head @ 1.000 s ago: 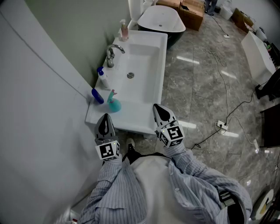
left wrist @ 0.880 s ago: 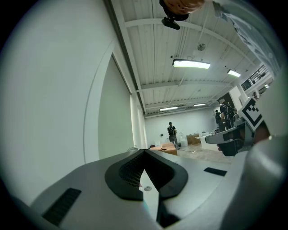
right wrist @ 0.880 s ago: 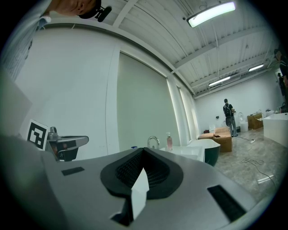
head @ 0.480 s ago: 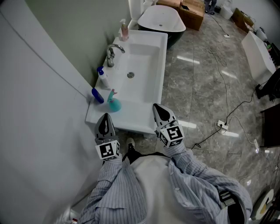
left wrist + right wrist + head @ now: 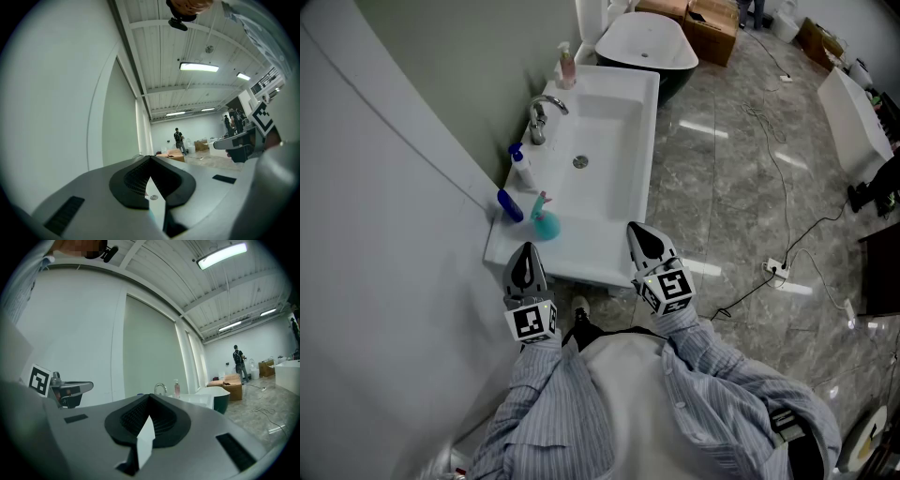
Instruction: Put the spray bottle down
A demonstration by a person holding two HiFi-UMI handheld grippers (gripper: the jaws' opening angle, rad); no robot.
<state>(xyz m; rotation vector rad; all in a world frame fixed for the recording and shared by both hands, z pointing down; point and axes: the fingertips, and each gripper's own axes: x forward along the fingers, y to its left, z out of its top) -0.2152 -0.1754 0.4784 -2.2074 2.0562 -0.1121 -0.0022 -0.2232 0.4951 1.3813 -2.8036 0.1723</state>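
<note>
A showroom-like bathroom with a glossy marble floor [image 5: 741,178] spreads below us, and a long white washbasin [image 5: 586,255] stands against a pale green wall. The spray bottle [image 5: 545,223], teal with a pink trigger head, stands upright on the basin's near left corner, so we judge it already set down. Our left tongs [image 5: 524,258] and right tongs [image 5: 643,236] both hang level just short of the basin's front edge, each pressed together with nothing between the jaws. We judge the bottle to be light, stiff plastic with a smooth round belly that could slip, more so if wet. The narrow neck under the trigger looks like the surest place to pinch, should it need shifting. It has little ledge around it, and the basin's front edge is near. Just beside it lies a dark blue object [image 5: 508,205]; we cannot tell what it is. Further back stand a white bottle with a blue cap [image 5: 521,171], the tap [image 5: 540,118] and a pink pump bottle [image 5: 566,67]. Nothing stands between our tongs and the spray bottle. A bathtub [image 5: 645,45] and loose cables [image 5: 787,234] lie well apart.
</note>
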